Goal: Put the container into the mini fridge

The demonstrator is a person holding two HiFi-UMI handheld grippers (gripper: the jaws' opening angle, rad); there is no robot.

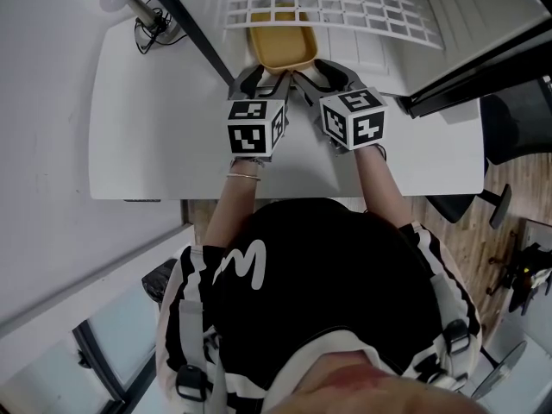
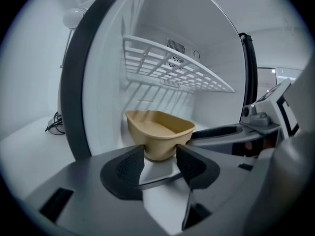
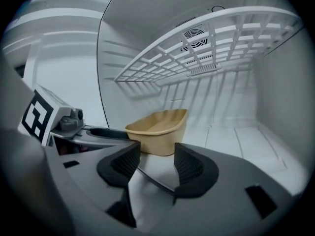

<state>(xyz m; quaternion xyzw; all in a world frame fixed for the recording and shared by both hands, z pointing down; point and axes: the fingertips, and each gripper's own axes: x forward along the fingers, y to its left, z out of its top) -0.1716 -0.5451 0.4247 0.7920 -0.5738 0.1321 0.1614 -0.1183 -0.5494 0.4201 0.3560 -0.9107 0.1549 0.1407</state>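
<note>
Shoulders in a black shirt (image 1: 345, 266) fill the bottom of the head view; both forearms (image 1: 240, 210) reach forward over the white desk (image 1: 147, 119) to the mouth of the mini fridge (image 3: 246, 141), which stands open on it.

The tan container (image 1: 280, 46) sits upright on the fridge floor, under the white wire shelf (image 1: 336, 3) and towards the left wall; it looks empty and level, resting on its own base.

The left gripper (image 2: 160, 156) and the right gripper (image 3: 157, 154) are side by side at the container's near end, one towards each corner; that pairing suits a wide, shallow tub, which would tip if carried from one side only.

Each gripper's jaws stand well apart; in both gripper views the container's near wall shows in the gap just beyond the tips, and the pads do not press on it, so neither gripper is holding anything.

Judging from this, the container is already inside and let go; the wide jaws leave room to back straight out without dragging it; the risk is a jaw tip catching the rim and pulling the tub towards the opening.
</note>
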